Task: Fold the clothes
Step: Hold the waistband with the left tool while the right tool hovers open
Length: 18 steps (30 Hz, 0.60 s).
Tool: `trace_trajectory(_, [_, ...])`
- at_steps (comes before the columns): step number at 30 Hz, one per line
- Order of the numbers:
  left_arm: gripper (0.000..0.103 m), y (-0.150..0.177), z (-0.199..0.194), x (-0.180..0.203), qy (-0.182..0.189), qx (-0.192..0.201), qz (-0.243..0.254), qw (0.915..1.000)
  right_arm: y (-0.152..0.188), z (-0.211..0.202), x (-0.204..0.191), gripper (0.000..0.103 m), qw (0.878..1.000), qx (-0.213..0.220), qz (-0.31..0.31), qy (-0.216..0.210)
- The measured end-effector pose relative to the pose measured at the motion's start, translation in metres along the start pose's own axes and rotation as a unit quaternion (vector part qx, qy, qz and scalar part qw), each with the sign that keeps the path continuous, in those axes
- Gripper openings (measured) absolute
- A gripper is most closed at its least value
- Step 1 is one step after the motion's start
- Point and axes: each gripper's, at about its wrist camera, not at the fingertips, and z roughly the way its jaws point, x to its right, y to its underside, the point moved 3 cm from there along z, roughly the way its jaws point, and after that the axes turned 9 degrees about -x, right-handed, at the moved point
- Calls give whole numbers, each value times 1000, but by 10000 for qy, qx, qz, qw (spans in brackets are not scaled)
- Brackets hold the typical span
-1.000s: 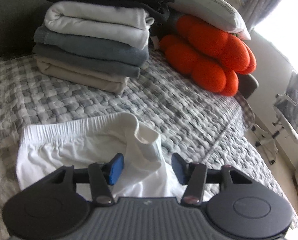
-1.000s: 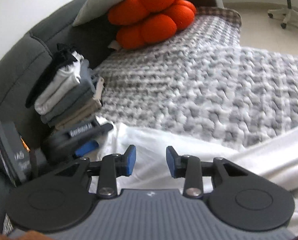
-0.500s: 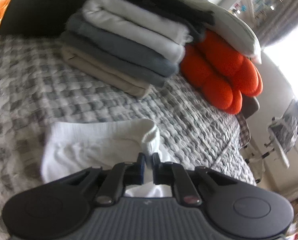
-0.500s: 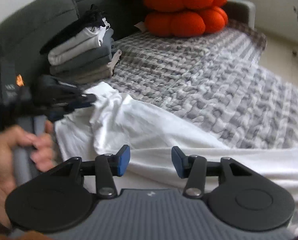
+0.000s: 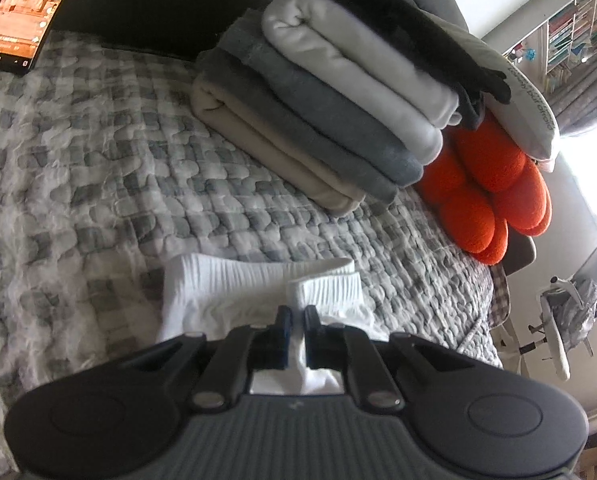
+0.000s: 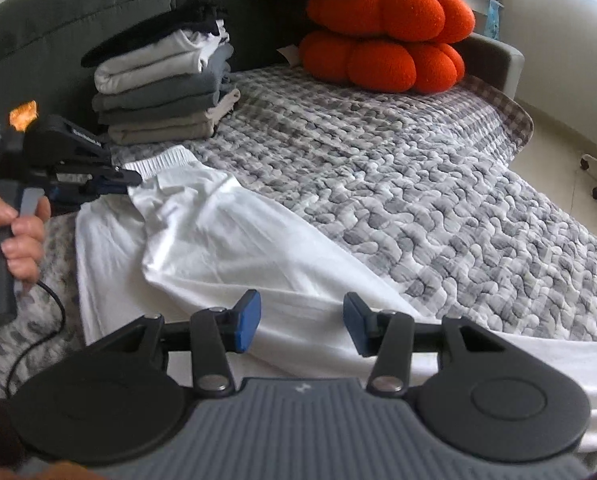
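White trousers [image 6: 226, 248] with an elastic waistband [image 5: 254, 276] lie across the grey quilted cover. My left gripper [image 5: 296, 324] is shut on the fabric just below the waistband, holding a fold of it slightly raised. The right wrist view shows that same left gripper [image 6: 132, 178] at the waistband corner, held by a hand [image 6: 22, 236]. My right gripper [image 6: 300, 320] hovers open over the trouser leg, nothing between its blue pads [image 6: 247, 320].
A stack of folded clothes [image 5: 330, 120] sits against the dark sofa back [image 6: 78, 12]. Orange cushions [image 6: 386, 40] and a grey pillow [image 5: 518, 112] lie beyond it. A lit phone screen [image 5: 22, 12] stands at the far left. An office chair [image 5: 570, 320] is on the floor.
My left gripper went from open to shut on the trousers below the waistband and lifted the fabric. My right gripper drew back along the leg and opened wider.
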Motion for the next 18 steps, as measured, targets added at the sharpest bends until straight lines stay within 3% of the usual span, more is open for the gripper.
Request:
trace_trajectory(9, [6,-1,4,-4,-48,-11,-18,10000,-2,0,2,9,10000,-81,-37,-20])
trace_trajectory(18, [6,-2,2,-6,24,6,-91,10000,-2,-13,1,0,9999,-34,-129,-47])
